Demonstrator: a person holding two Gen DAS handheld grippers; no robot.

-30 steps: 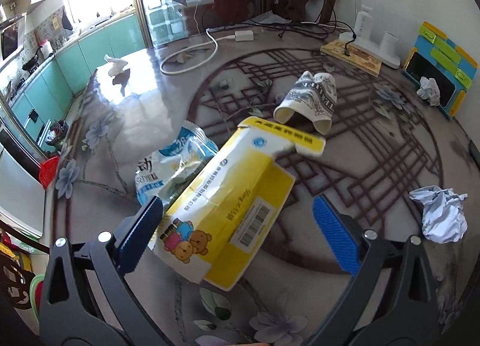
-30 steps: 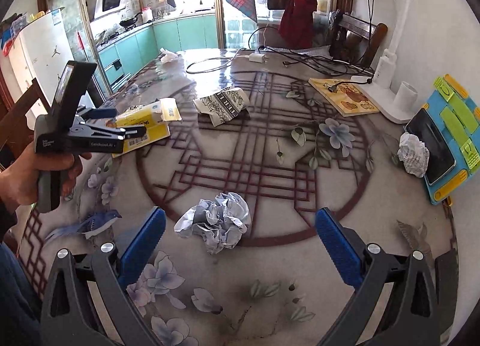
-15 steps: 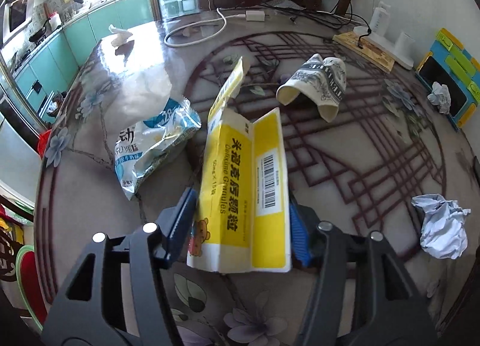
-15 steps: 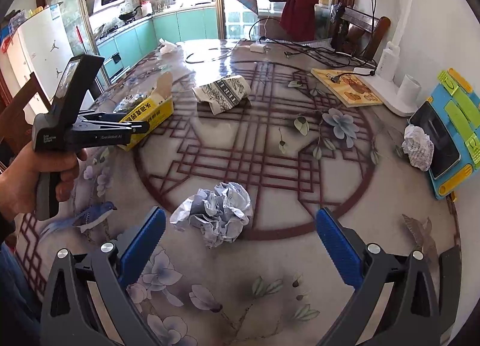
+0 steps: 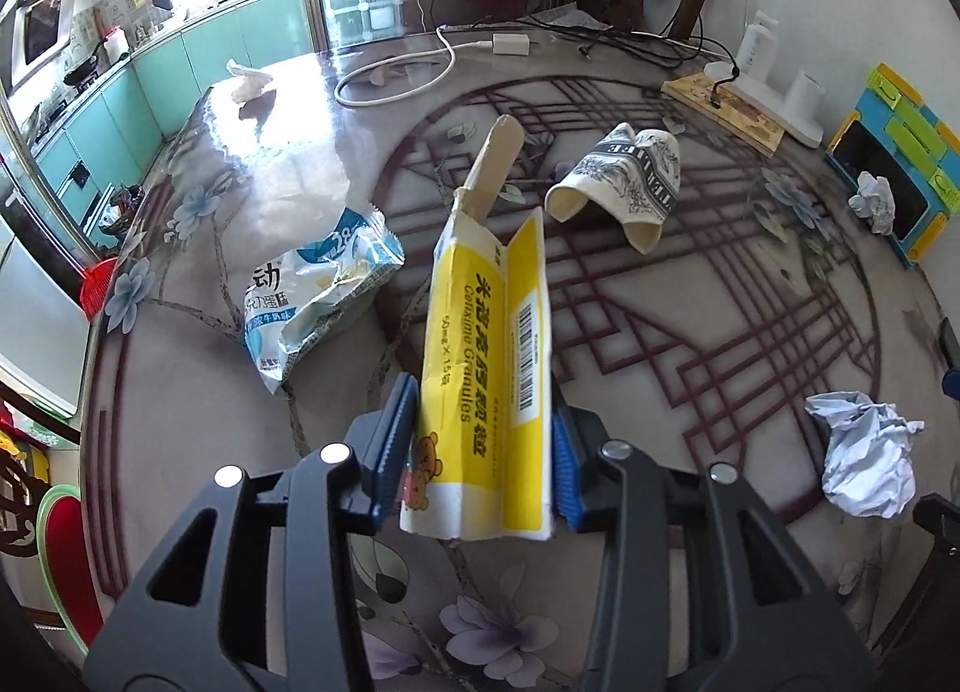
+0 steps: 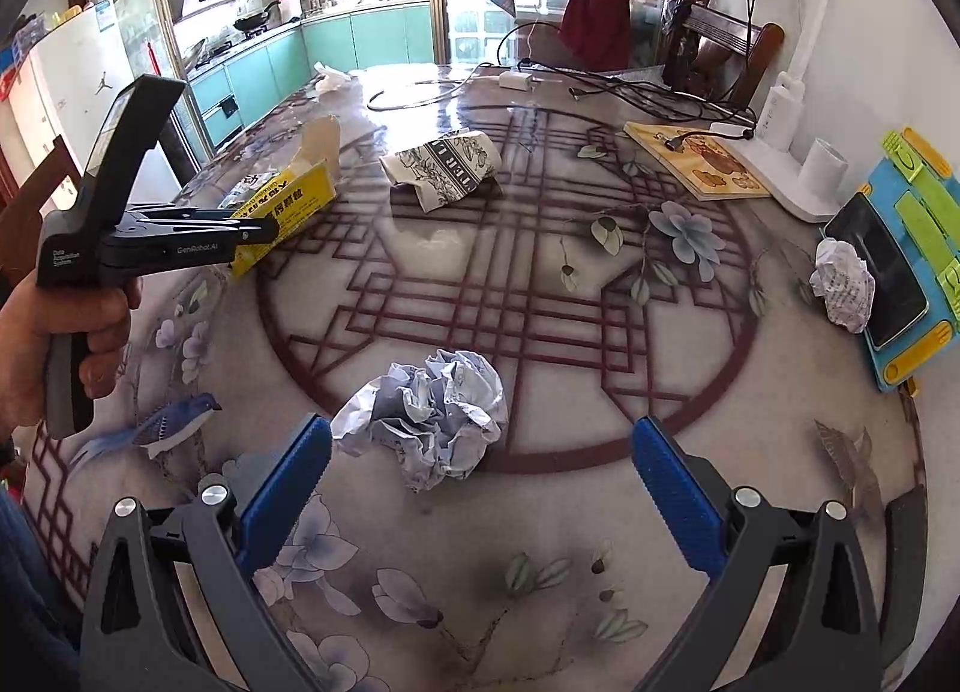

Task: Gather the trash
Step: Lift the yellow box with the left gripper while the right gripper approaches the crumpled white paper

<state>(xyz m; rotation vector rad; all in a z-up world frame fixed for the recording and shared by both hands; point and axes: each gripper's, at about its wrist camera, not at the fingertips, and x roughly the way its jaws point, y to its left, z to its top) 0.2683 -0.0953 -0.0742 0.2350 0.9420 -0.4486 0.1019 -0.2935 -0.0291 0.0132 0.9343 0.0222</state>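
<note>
My left gripper [image 5: 480, 440] is shut on a yellow and white medicine box [image 5: 486, 368], held upright above the table with its flap open. It shows from the side in the right wrist view [image 6: 282, 206]. My right gripper [image 6: 480, 470] is open and empty, just short of a crumpled paper ball [image 6: 429, 416], also seen in the left wrist view [image 5: 864, 464]. A blue and white snack bag [image 5: 312, 296] lies left of the box. A crushed patterned paper cup [image 5: 624, 188] lies beyond it. A second paper ball [image 6: 843, 284] lies at the right.
A blue and yellow stand [image 6: 906, 260] with a phone is at the table's right edge. A book [image 6: 696, 158], white lamp base [image 6: 786, 182] and cables [image 5: 396, 86] lie at the back. A tissue [image 5: 246, 80] lies at the far left corner.
My left gripper closed on the yellow box and lifted it, turning it upright. The right gripper stayed open and moved slightly closer to the crumpled paper ball.
</note>
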